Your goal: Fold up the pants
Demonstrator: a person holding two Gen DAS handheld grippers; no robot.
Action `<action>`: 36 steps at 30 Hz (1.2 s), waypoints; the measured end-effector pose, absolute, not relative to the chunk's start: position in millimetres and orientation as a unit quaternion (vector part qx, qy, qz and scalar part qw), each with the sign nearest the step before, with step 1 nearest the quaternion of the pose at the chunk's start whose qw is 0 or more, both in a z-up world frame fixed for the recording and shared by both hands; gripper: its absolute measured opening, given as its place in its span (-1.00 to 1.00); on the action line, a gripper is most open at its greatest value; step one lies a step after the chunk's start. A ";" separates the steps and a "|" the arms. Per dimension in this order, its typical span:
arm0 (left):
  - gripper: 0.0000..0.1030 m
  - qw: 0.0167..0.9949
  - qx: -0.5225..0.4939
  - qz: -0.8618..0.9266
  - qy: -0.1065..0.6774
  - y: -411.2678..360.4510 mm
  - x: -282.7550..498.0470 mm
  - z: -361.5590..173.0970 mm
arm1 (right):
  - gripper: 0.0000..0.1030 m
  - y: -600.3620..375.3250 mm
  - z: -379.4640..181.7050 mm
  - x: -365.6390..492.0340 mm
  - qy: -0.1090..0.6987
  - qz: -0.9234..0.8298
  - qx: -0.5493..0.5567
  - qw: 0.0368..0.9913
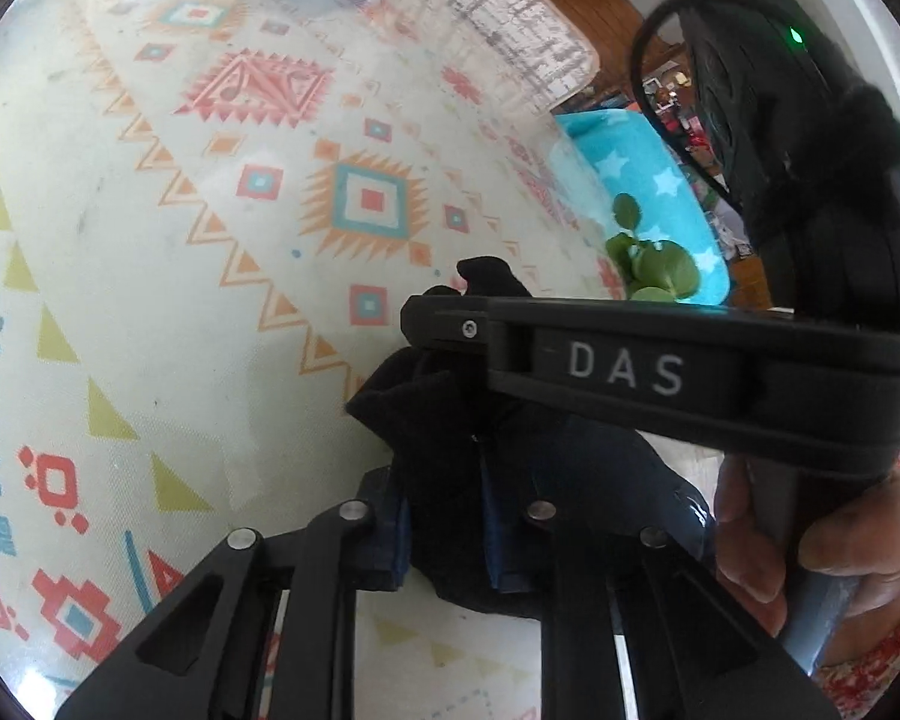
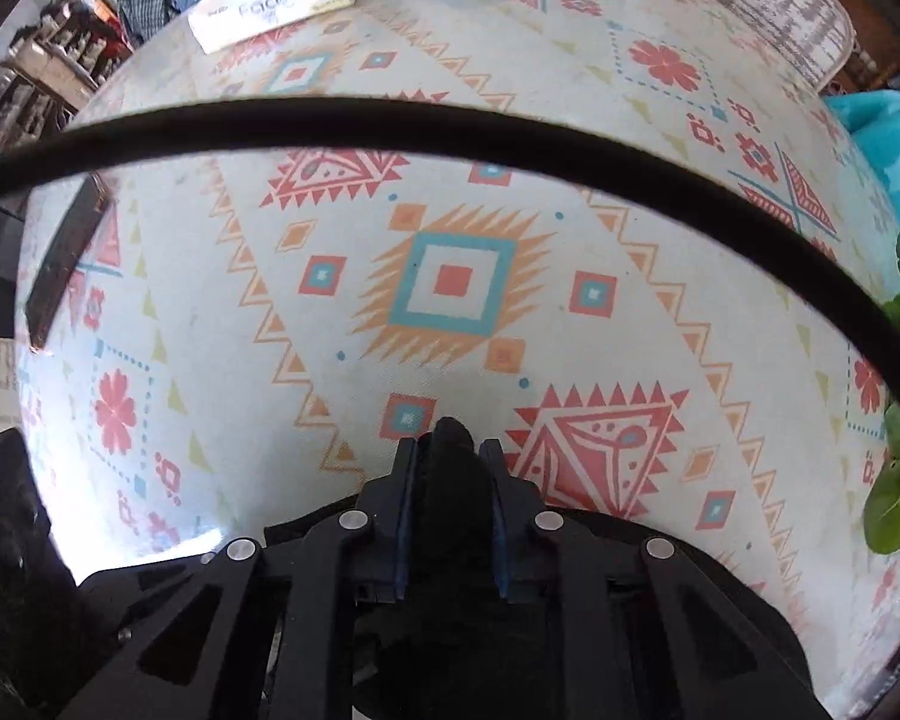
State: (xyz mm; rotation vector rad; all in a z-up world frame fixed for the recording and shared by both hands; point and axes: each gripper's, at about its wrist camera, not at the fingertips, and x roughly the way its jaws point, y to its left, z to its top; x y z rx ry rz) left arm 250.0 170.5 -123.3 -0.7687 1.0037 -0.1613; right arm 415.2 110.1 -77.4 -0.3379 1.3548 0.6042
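Left wrist view: our left gripper pinches a bunched fold of the black pants, with the right gripper crossing just beyond it. Right wrist view: those jaws clamp black cloth above the patterned tablecloth.

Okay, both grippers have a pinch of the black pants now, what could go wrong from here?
1. The right gripper pinches only a small tuft of the pants, so the cloth may slip out when lifted.
2. The left gripper holds a bunched wad, so the fold may come out uneven.
3. The black cable arcs across the table and could snag; the plant by the edge could get swept.
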 end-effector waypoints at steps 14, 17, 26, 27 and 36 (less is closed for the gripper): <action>-0.69 0.829 -0.309 -0.170 0.434 99.0 245.4 -48.9 | -0.59 -4.2 -1.3 399.6 0.574 0.269 -0.046 0.772; -0.69 0.820 -0.304 -0.198 0.443 68.5 251.7 -45.8 | -0.59 -45.8 1.9 393.7 0.574 0.246 -0.029 0.780; -0.68 0.797 -0.261 -0.240 0.489 -20.9 258.0 -79.0 | -0.46 -151.1 -41.4 378.0 0.592 0.187 0.029 0.783; -0.67 0.794 -0.258 -0.241 0.496 -24.3 257.6 -82.4 | -0.36 -163.0 -51.4 376.8 0.595 0.177 0.039 0.783; -0.21 0.817 -0.203 -0.254 0.477 -2.2 221.2 -51.9 | 0.16 -239.1 -50.5 358.5 0.532 0.076 0.159 0.828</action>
